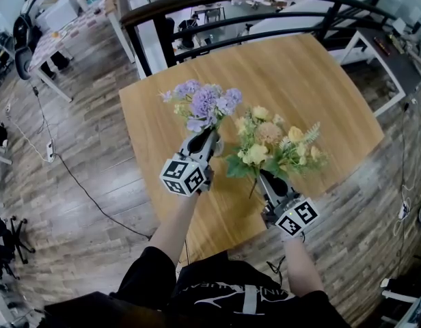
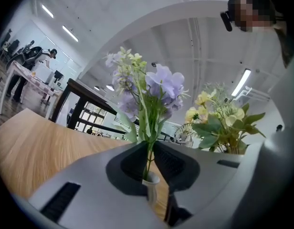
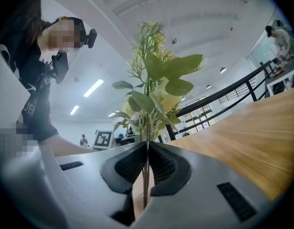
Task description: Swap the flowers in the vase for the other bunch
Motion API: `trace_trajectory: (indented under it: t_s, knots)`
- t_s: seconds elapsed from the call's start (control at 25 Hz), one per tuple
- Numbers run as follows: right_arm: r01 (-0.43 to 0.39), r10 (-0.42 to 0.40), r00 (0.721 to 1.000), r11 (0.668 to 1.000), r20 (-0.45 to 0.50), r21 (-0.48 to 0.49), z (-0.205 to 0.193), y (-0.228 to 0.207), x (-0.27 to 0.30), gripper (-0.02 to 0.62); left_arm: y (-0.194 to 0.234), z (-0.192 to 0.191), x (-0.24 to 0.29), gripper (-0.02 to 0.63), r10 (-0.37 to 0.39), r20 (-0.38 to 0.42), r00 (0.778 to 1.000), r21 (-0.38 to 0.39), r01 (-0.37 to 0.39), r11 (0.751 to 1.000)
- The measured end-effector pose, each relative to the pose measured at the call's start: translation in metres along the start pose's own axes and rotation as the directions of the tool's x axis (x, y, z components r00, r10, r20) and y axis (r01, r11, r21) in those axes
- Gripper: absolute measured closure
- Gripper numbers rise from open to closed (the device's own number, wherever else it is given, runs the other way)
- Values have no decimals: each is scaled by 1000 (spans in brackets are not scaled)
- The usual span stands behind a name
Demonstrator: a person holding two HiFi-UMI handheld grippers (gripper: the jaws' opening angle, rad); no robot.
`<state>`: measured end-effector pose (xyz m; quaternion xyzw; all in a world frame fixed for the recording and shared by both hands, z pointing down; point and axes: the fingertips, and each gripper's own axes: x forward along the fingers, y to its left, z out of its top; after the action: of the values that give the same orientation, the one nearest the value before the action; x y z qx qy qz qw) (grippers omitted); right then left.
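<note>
Head view: over the wooden surface [image 1: 299, 74], the purple bunch [image 1: 205, 103] lies at 10 o'clock of the yellow bunch [image 1: 268, 141].

Left gripper view: the left tool [image 2: 148, 148] grips the purple bunch's stems, upright in a white vase [image 2: 151, 181].

Right gripper view: the right tool [image 3: 146, 144] clamps the yellow bunch's stems, pointing to 12 o'clock.
</note>
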<state>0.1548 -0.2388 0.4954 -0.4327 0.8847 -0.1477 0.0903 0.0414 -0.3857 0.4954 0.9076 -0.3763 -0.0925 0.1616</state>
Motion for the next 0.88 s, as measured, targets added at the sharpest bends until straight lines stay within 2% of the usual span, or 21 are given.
trace_trajectory:
  t_s: [0.32,0.88]
  knots:
    - [-7,7,1000,1000,7,-2,2,3,1,555,-7,21,-7,569,-8,68,998,43,5,999]
    - [-52,53,998,998,27,-36,21,23,2,555,-24,65,-30,574,14,158,987,73,-26,997]
